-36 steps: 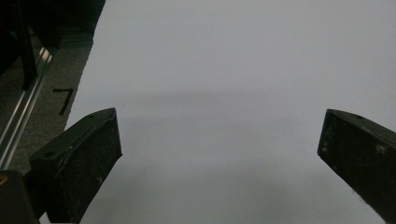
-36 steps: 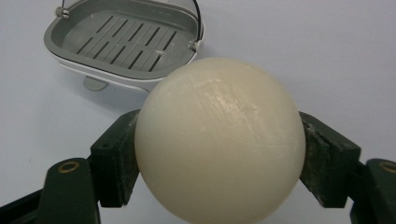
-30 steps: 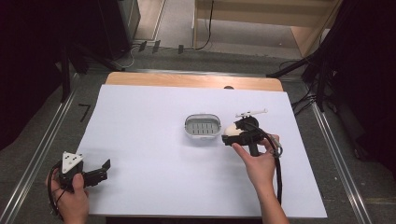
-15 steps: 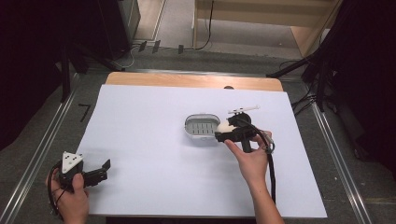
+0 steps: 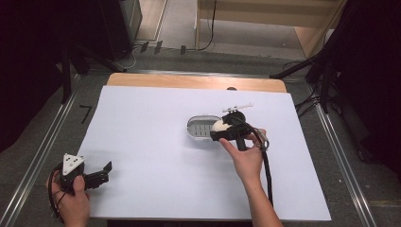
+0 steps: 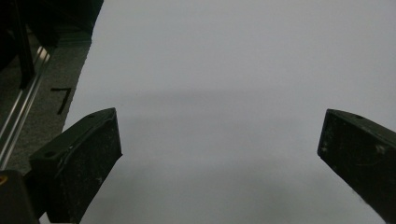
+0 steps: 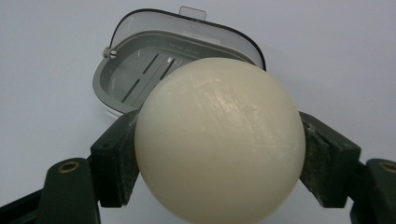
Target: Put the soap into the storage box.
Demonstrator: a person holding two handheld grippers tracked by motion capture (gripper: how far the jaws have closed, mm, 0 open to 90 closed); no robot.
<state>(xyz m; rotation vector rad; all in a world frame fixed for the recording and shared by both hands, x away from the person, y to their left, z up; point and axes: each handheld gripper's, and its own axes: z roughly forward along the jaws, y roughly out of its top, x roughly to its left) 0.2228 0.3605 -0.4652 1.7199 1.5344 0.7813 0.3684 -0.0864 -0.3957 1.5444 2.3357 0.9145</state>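
The soap (image 7: 219,140), a round cream bar, sits clamped between the jaws of the right gripper (image 5: 222,128), one pad pressed on each flank. In the high view the soap (image 5: 220,126) is at the dish's right rim, seemingly held above it rather than resting in it. The dish (image 7: 140,79) is a grey oval tray with a slotted floor and a clear outer shell; in the right gripper view it lies just beyond the soap, and the slots that show are bare.

This looks like the carry step of placing the soap in the dish (image 5: 201,128), with the set-down not yet done. Next, I judge, the soap should move over the middle of the dish, come down until it bears on the slotted floor, and only then should the jaws part. A round bar may roll if let go high or off-centre, and a jaw catching the rim could shove the light dish.

Just beyond the dish's right end lies a small white stick-like thing (image 5: 238,107), too small to name.

The left gripper (image 5: 101,174) rests well away from the dish, at the near left corner of the white sheet (image 5: 142,142), its jaws wide apart with nothing between them.
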